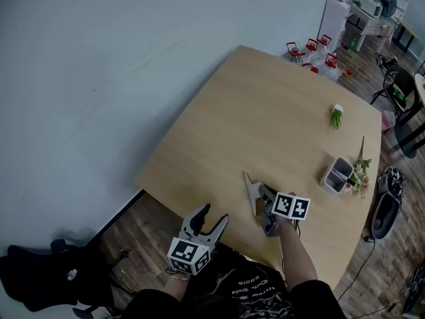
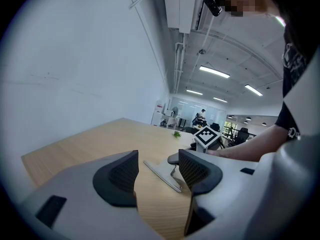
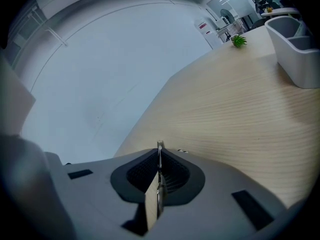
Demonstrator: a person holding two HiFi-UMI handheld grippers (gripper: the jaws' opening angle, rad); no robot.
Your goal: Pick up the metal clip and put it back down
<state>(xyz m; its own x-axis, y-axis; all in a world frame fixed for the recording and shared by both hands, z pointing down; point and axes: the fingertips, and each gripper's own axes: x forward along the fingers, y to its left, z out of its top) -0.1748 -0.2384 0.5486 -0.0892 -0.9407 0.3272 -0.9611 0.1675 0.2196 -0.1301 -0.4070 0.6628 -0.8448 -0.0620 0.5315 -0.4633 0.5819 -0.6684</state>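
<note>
Pinching the metal clip (image 1: 251,191) by its thin handle, R gripper (image 1: 263,195) had jaws nearly together on it. Clip's flat blade stuck out ahead, low at the table (image 1: 265,111) near edge. L gripper (image 1: 212,219) sat close by w/ jaws wide, nothing between; clip lay beyond its tips.

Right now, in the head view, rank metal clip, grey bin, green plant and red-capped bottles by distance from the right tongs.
1. Metal clip, held in the right tongs.
2. Grey bin, right side.
3. Green plant, beyond the bin.
4. Red-capped bottles, past the far corner.
</note>
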